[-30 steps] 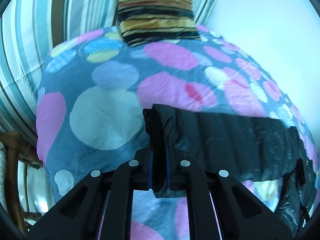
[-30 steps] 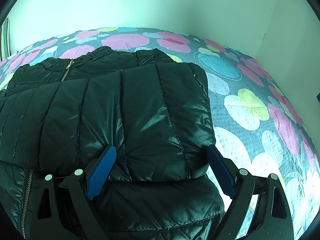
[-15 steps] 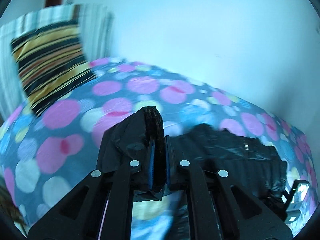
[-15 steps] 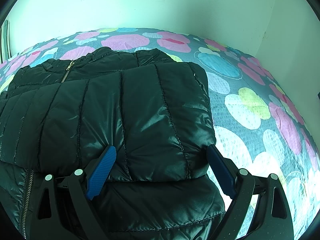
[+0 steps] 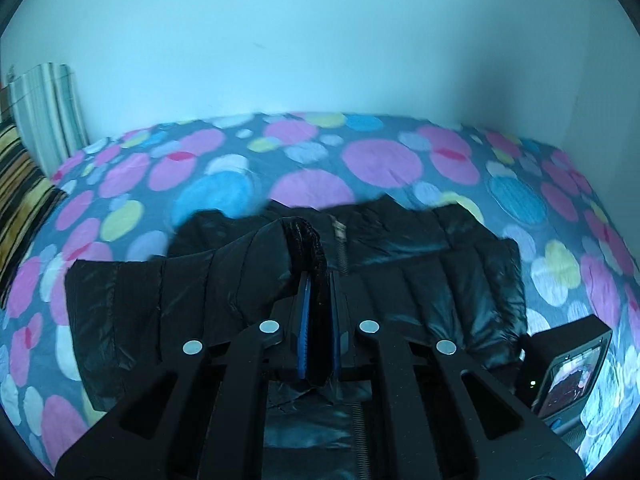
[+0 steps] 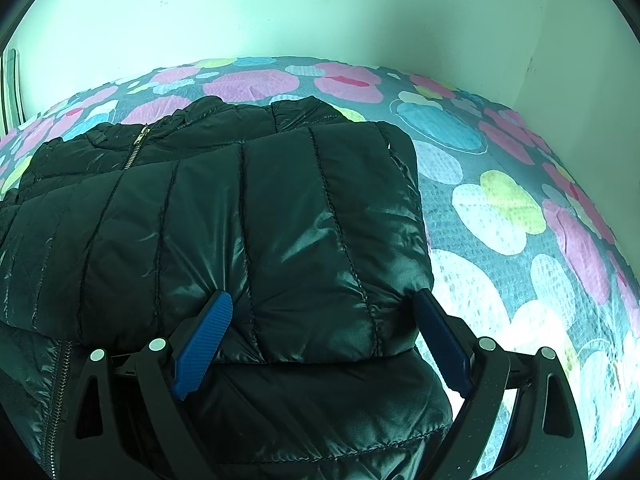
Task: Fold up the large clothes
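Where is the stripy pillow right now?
The stripy pillow is at the far left edge of the left wrist view, at the end of the spotty bed, left of the black jacket. The right wrist view doesn't show it.

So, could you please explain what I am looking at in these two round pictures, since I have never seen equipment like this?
There is no robot: a person holds a two-finger claw in each hand, and a fisheye camera on each looks along its fingers. In the left view, the left claw is shut on the cuff of a sleeve of a black puffer jacket lying on a spotted bedspread. In the right view, the right claw is open, its fingers either side of the other folded sleeve.
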Demonstrator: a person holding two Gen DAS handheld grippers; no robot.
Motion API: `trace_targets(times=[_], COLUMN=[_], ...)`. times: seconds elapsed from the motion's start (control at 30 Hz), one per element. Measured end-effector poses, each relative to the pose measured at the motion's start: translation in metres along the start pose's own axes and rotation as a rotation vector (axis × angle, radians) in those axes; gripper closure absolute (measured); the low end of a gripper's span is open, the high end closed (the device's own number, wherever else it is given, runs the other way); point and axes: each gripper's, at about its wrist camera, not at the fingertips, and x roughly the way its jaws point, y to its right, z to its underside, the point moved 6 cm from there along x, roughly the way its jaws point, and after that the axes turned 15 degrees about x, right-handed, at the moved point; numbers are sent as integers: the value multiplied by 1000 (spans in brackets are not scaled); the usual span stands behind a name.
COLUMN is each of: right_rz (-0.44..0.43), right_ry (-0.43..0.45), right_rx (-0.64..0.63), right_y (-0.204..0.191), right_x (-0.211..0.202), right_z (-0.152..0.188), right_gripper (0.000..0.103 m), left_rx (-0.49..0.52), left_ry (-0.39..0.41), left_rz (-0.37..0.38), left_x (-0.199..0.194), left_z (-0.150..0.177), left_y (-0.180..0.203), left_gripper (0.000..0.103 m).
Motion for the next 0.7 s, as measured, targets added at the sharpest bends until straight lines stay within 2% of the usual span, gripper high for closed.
trace_targets(times=[0.1, 0.3, 0.37, 0.43, 0.57, 0.63, 0.7], right_rz=[-10, -14, -14, -14, -14, -13, -16], right_ry=[-4, -7, -7, -7, -6, -7, -5], right_rx=[9, 14, 13, 14, 14, 13, 15], right_y=[1, 1, 1, 1, 2, 1, 3], right_x=[1, 1, 1, 2, 1, 2, 1], right_z=[0, -1, -1, -1, -1, -1, -1], right_gripper=[13, 13, 13, 13, 13, 13, 13], left_rx=[27, 50, 50, 38, 28, 12, -14], left_ry=[-47, -77, -72, -58, -17, 5, 14], left_rz=[37, 64, 63, 61, 52, 26, -19], left_x=[22, 41, 40, 37, 17, 1, -14], left_z=[7, 15, 13, 9, 9, 16, 30], left_y=[26, 38, 37, 36, 26, 10, -13], left_gripper=[94, 89, 80, 49, 44, 38, 38])
